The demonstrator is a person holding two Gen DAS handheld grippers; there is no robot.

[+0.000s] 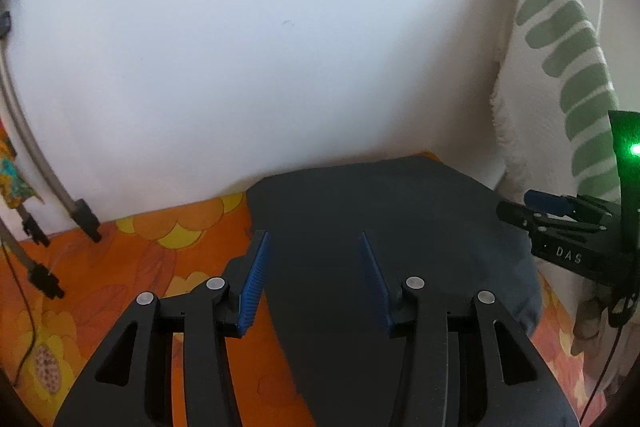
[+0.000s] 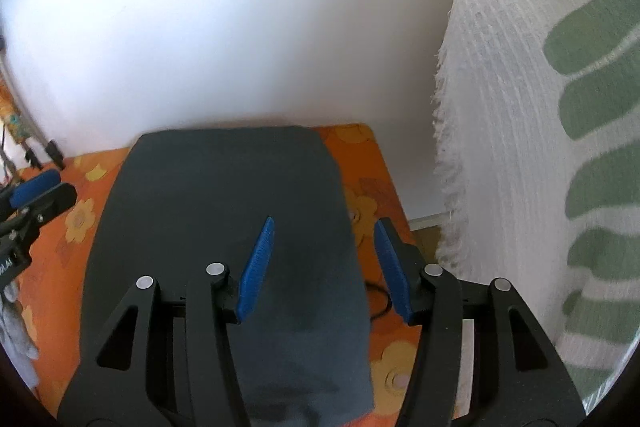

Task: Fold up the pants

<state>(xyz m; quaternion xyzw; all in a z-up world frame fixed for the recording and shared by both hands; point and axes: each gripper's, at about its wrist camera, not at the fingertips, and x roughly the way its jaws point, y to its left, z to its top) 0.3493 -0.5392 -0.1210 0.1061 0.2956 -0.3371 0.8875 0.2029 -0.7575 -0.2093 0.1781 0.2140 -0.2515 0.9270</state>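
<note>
- White wall (image 1: 240, 47) fills the background in both wrist views; it is plain, with a couple of faint marks.
- Orange cloth (image 1: 132, 275) with yellow flower prints covers the work surface, which runs back to the wall.
- Hanging at the right is a white textile (image 2: 500, 147) with green blotches and a fringed edge (a towel or curtain, I cannot tell which); it reaches down beside the surface.
- Dark grey pants (image 2: 224, 211) lie folded into a flat, roughly rectangular stack on the orange cloth, the far edge close to the wall; the surface of the stack looks smooth.
- Left gripper (image 1: 312, 283) is held low over the near left part of the pants, pointing toward the wall; its blue pads (image 1: 254, 283) stand well apart and nothing lies between them; its left pad sits over the pants' left edge.
- Right gripper (image 2: 326, 267) hangs over the pants' right edge, also pointing toward the wall; its blue fingers (image 2: 258, 269) are spread wide, empty; one is over the fabric, the other over orange cloth.
- In the left view, the right gripper's black body carries the white letters "DAS"; a green light glows just above it.
- Grey tube legs with black feet (image 1: 86, 219) rest at the far left by the wall.
</note>
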